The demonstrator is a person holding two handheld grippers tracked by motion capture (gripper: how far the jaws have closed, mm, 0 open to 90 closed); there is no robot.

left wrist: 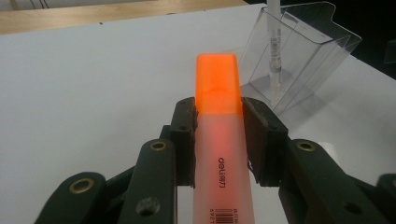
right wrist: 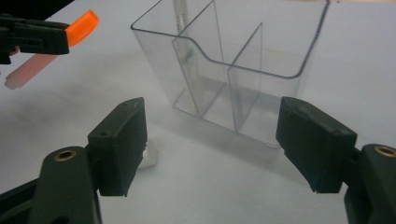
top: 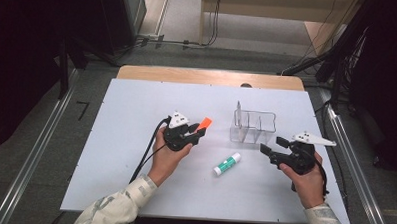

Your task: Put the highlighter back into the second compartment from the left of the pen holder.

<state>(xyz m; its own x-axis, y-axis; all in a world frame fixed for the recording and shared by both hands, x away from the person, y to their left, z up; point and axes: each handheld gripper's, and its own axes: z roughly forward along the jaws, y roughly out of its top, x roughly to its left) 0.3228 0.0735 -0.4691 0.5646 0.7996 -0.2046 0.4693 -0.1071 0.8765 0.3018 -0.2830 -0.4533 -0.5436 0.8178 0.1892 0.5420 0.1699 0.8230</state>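
Left gripper (left wrist: 218,140) is clamped on orange highlighter (left wrist: 218,135), held above white table (top: 130,139) near clear pen holder (top: 253,126); right gripper (right wrist: 212,144) is spread wide, nothing gripped, facing holder.

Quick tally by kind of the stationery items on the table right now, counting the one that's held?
Orange highlighters: 1, clamped in the left claw, orange highlighter
Glue sticks: 1, lying on the white table, glue stick
Pens: 1, upright in the organizer, pen
Clear plastic organizers: 1, clear plastic organizer
Total: 4
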